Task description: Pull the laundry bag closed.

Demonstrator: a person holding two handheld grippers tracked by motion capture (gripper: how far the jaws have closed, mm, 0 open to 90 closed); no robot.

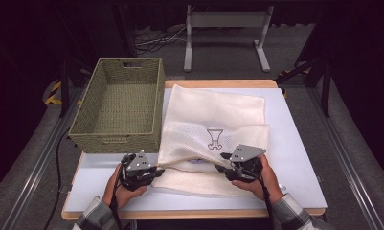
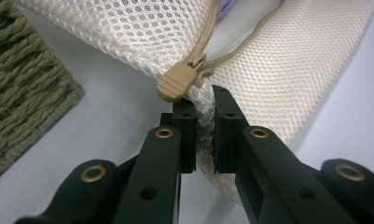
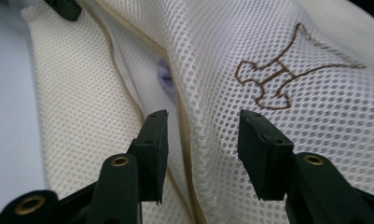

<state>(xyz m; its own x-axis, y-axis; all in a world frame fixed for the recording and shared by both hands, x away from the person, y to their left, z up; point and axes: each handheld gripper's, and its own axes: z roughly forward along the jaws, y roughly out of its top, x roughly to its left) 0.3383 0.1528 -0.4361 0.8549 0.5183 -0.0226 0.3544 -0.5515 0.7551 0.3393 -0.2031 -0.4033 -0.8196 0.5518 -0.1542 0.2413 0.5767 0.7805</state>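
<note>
Mesh laundry bag (image 1: 213, 134) lies flat on the white worktop (image 1: 295, 158), just right of the woven basket (image 1: 120, 108). Left tongs (image 2: 204, 100) pinch the mesh at the bag's corner beside the tan zip pull (image 2: 176, 82); right tongs (image 3: 202, 140) stand parted over the zip edge, holding nothing. With one corner held, the slack mesh could sag, slip free, or snag the zip

No readable text or numbers; just a brown outline emblem (image 1: 214, 139) on the cream mesh bag (image 1: 213, 112).
</note>
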